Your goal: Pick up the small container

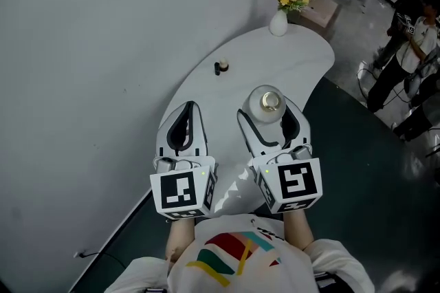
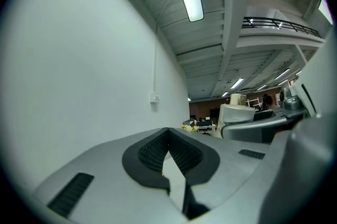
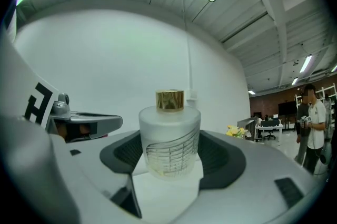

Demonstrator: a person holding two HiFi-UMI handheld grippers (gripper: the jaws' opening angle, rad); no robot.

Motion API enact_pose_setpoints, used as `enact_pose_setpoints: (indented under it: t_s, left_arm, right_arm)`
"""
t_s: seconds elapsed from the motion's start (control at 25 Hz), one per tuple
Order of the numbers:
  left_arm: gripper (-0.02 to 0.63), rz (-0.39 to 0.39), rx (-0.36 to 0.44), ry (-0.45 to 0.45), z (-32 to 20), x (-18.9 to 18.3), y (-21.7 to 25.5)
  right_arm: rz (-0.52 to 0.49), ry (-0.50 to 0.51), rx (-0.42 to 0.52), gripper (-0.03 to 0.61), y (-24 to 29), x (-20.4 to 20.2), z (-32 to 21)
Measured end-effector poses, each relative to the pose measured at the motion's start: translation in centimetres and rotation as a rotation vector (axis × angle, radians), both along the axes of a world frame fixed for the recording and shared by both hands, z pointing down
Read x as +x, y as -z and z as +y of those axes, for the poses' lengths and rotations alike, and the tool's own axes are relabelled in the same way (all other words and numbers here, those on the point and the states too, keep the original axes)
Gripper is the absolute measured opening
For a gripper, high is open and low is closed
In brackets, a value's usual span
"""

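Observation:
A small frosted glass container [image 1: 266,103] with a gold cap [image 3: 169,100] stands on the white curved table [image 1: 302,61]. My right gripper [image 1: 269,113] reaches around it, and its dark pads [image 3: 120,153] press against both sides of the container [image 3: 169,144]. My left gripper [image 1: 186,121] hovers beside it to the left, with its jaws together and nothing between them; in the left gripper view [image 2: 168,136] the pads meet. A tiny dark bottle [image 1: 221,67] sits farther back on the table, apart from both grippers.
A white vase of yellow flowers [image 1: 280,18] stands at the table's far end. A plain white wall [image 1: 89,44] runs along the left. Dark floor [image 1: 357,161] lies to the right, where a person [image 1: 412,44] stands among office furniture.

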State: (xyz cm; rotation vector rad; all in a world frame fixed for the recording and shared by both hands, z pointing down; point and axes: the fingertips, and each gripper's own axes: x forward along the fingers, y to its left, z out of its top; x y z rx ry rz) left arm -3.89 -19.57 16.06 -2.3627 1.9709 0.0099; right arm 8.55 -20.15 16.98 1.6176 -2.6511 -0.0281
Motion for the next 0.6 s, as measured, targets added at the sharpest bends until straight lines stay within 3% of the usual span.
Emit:
enact_pose_setpoints:
  t_s: [0.6]
  left_arm:
    - [0.017,0.000,-0.012,-0.010,0.11,-0.16,-0.38]
  right_arm:
    - [-0.013,-0.021,-0.007,0.334,-0.10,0.45,0.32]
